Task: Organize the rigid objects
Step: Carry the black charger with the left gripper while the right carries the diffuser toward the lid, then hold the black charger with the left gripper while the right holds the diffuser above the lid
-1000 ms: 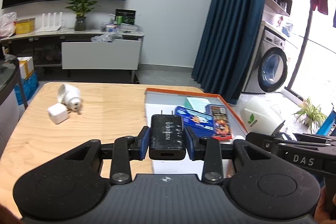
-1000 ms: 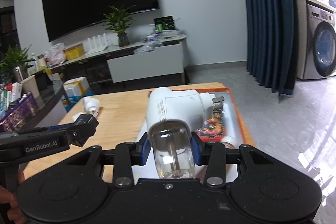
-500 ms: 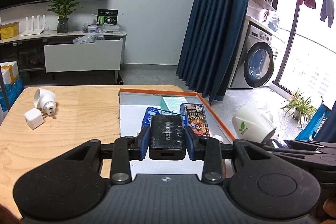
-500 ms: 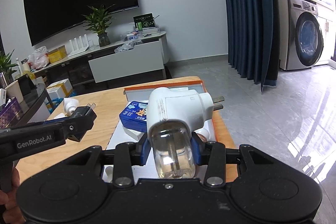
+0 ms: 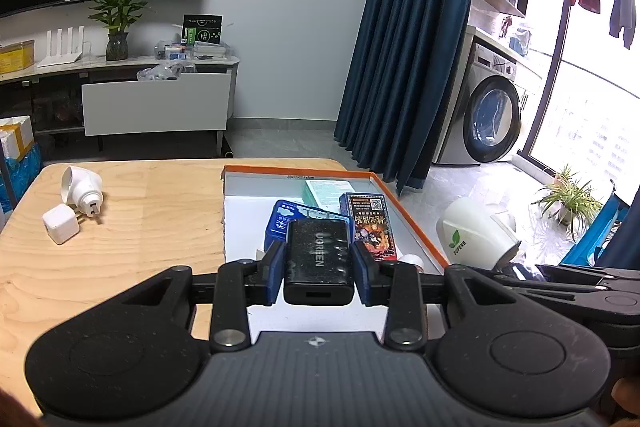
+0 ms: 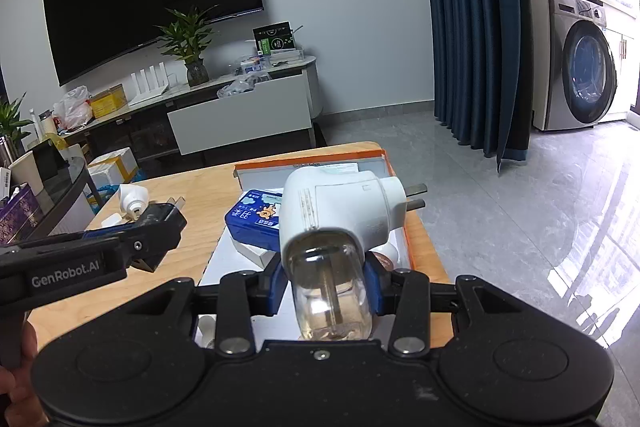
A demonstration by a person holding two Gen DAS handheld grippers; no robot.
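Over the orange-rimmed tray (image 5: 416, 227), your left tongs (image 5: 319, 263) pinch a black charger block (image 5: 319, 259) by its two sides. The blue pads press on it, and the block hangs above the near part of the tray. In the tray lie a blue box (image 5: 280, 221), a dark card box (image 5: 370, 223) and a pale green box (image 5: 324, 189), all close together.

Your right tongs (image 6: 327, 287) pinch a white plug-in gadget (image 6: 336, 211) by its clear bottle (image 6: 330, 297). Its two metal pins point to the right, past the tray's right rim. It hangs above the tray too, just beside the blue box.

On the wooden tabletop (image 5: 152, 227), well to the left of the tray, sit a small white cube plug (image 5: 60, 229) and a white round plug (image 5: 82, 187), right next to each other.
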